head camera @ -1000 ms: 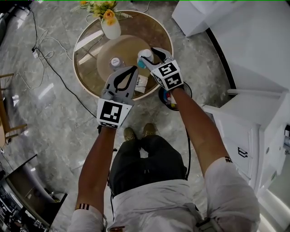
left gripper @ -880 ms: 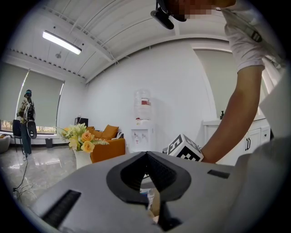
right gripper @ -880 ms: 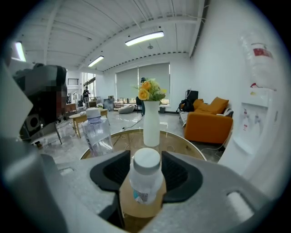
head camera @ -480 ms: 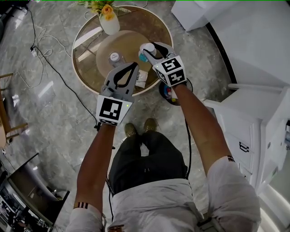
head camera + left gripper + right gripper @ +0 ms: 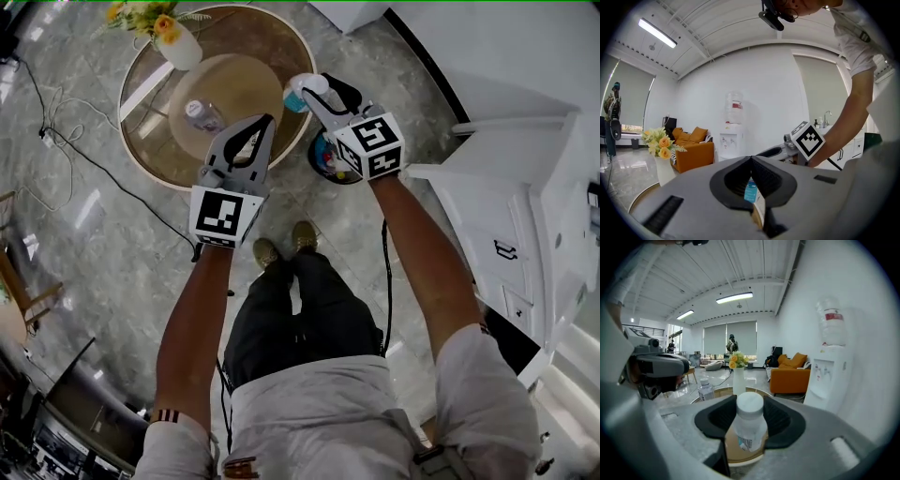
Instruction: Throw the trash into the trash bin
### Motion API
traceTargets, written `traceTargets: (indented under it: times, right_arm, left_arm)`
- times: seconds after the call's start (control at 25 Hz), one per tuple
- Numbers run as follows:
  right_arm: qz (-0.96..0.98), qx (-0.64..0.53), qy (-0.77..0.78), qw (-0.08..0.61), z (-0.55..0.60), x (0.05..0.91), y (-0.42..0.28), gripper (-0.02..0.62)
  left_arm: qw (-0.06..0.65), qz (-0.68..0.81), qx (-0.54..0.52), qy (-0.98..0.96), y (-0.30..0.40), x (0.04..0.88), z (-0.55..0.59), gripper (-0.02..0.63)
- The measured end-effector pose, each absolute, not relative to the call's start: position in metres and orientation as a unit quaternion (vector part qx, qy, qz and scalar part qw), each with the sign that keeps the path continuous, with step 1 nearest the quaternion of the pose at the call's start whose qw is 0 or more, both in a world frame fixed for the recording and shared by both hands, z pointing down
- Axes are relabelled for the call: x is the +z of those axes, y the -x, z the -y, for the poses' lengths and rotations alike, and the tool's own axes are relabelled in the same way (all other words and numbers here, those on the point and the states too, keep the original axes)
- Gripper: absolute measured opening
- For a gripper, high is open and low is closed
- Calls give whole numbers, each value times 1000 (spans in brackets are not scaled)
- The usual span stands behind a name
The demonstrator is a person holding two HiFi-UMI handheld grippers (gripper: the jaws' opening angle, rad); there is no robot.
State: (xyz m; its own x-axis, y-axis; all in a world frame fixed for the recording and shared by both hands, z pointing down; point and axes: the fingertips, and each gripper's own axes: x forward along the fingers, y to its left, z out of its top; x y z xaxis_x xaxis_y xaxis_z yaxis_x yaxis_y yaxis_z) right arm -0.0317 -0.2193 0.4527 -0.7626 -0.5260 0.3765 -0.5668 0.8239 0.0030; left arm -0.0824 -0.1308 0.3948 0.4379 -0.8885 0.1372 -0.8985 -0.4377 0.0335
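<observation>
1. Well off to the left of the left jaws, a vase of yellow flowers (image 5: pixel 178 47) stands at the far side of the round table (image 5: pixel 272 42). A capped water bottle (image 5: pixel 202 114) stands on the tabletop just left of those jaw tips.
2. The left gripper (image 5: pixel 262 124) reaches out over the near side of the table. Its jaws are pressed together on a flat packet (image 5: pixel 751 191) with blue print, which stands on edge in the narrow slot between the pads, below the tips.
3. The right gripper (image 5: pixel 317 94) is held at the table's right edge. Its jaws have just been closing and are clamped on a white bottle (image 5: pixel 749 420). The bottle sits upright between the pads, its white cap poking up above them.
4. The trash bin (image 5: pixel 322 161), dark and round, sits on the floor beside the table. It lies below the right jaws and slightly nearer the person, with coloured litter inside and its right side hidden behind that gripper. Both pieces of trash are outside it, each gripped in a pair of jaws.
5. To the right of the right jaws stand white cabinets (image 5: pixel 506 216).
</observation>
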Motion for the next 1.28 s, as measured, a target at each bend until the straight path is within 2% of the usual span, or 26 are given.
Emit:
traceTargets:
  times: [0.28,0.48,0.88,0.96,1.08,1.16,1.24,1.28]
  right_arm:
    - [908,78,-359,202,195,456,-68,176]
    - [892,94,-386,215,182,468,-113,176]
    - [876,112,-403,241,174,494,-141,178]
    - [874,115,-408,239,175,495,-146,198]
    - [877,112,-407,231,175,490,-147,194]
    - [883,103,-401,223,173,483,-142,167]
    - [890,90,-392,216,169,475,-135,82]
    - [893,85,-386,213,168,471,-130,16]
  left_arm:
    - [63,487,40,-870,29,384,124,-2]
    - [67,467,44,-881,5,383,117,-2]
    - [68,453,53,-887,-9,384,122,-2]
    - [69,452,53,-888,-12,385,123,-2]
    - [72,453,53,-887,-12,387,123,-2]
    - [75,455,51,-886,-12,387,121,-2]
    - [76,458,48,-884,-11,386,119,-2]
    - [76,460,47,-884,-10,386,119,-2]
